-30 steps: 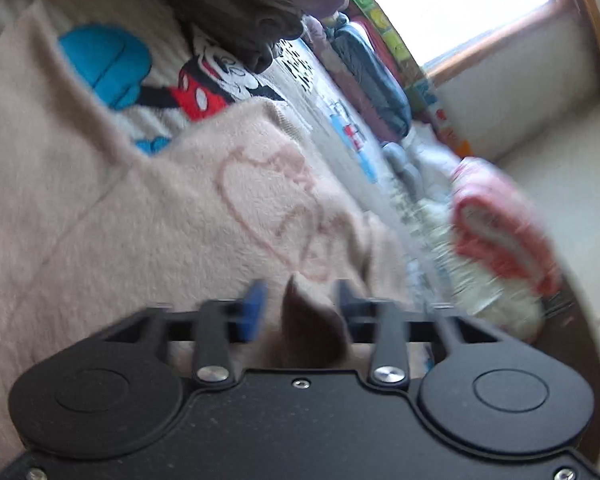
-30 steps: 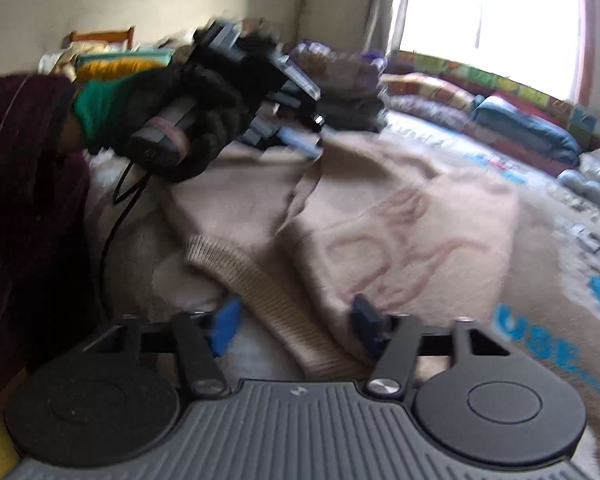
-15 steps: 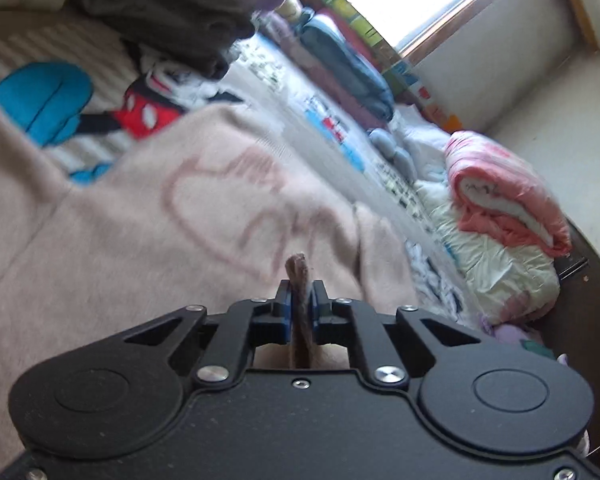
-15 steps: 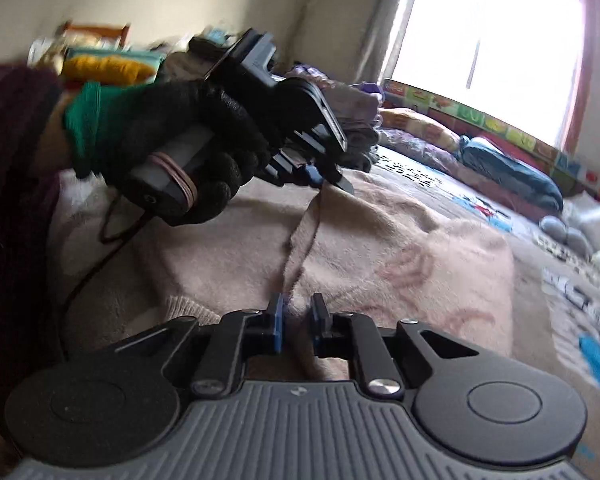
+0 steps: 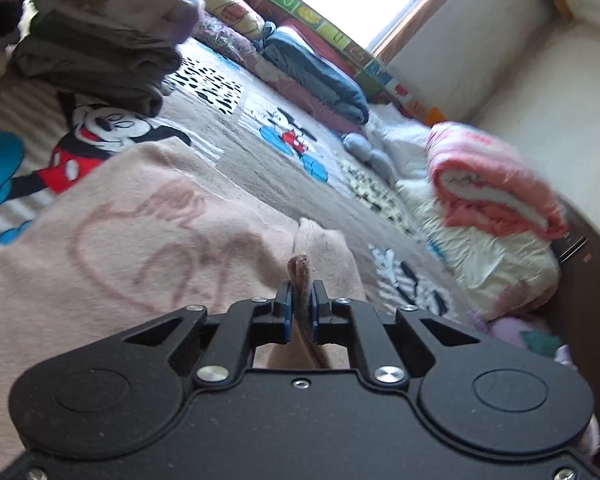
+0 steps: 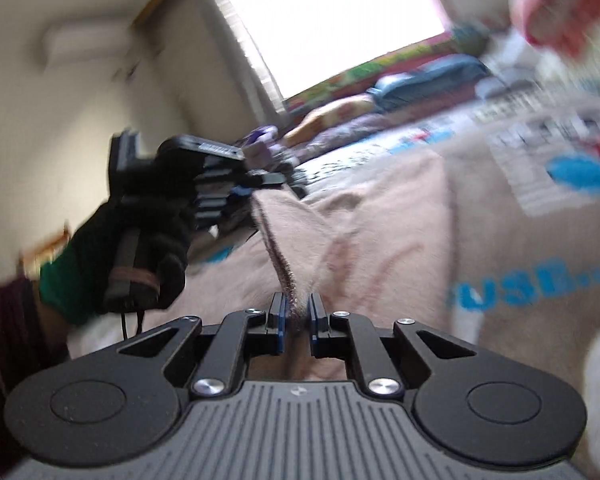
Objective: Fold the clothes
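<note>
A pale pink fleece sweater (image 5: 140, 248) with a faint drawn motif lies spread on the Mickey Mouse bedspread (image 5: 260, 168). My left gripper (image 5: 300, 304) is shut on a raised fold of its edge, and the cloth stands up between the blue pads. In the right wrist view my right gripper (image 6: 297, 316) is also shut on a ridge of the sweater (image 6: 380, 248). That ridge runs taut up to the left gripper (image 6: 260, 184), which a black-gloved hand (image 6: 148, 240) holds above the bed. The right wrist view is tilted and blurred.
A stack of folded dark clothes (image 5: 100, 52) sits at the back left of the bed. Folded blue bedding (image 5: 316, 76) lies under the window. At the right edge is a rolled pink blanket (image 5: 492, 184) on white bedding. A wall closes the far side.
Both grippers went from open around the sweater's edge to shut on it. The left one has risen with the fold, and the right wrist view has rolled sharply.
</note>
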